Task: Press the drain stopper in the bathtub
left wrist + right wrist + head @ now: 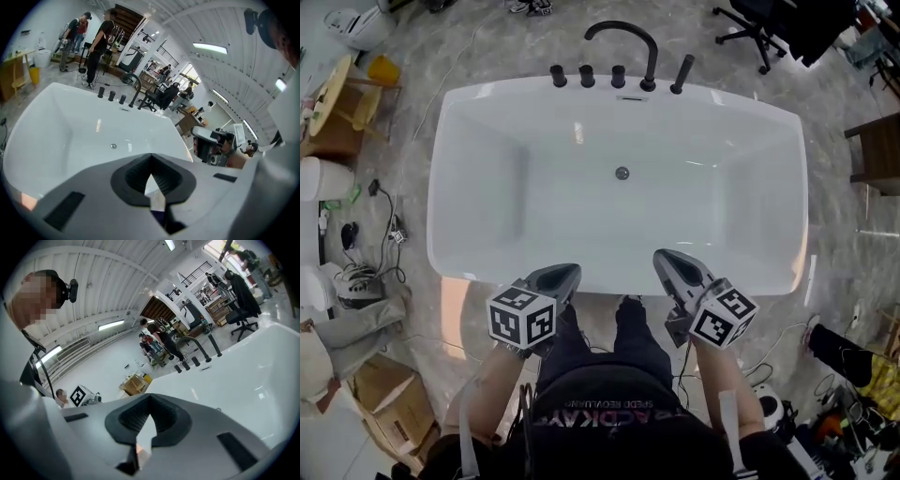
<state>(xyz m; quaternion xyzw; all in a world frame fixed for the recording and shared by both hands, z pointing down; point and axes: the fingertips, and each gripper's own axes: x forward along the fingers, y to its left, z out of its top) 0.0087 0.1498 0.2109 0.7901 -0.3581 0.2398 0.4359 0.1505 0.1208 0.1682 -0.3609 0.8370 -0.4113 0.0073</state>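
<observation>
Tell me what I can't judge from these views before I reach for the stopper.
Drain stopper: too small in head and left gripper views to tell raised from pressed.
Bathtub near rim: head view, partly covered by left gripper and right gripper.
Its floor, right gripper view: blocked by that gripper's body.

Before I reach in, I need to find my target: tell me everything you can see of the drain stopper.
The drain stopper is a small round disc, grey and metallic-looking, set in the white floor of the bathtub. It sits about midway along the tub's length, nearer the faucet side. It appears to lie flat, but whether it is popped up or pressed down cannot be told. Nothing touches it: the left gripper and right gripper are both at the near rim.
</observation>
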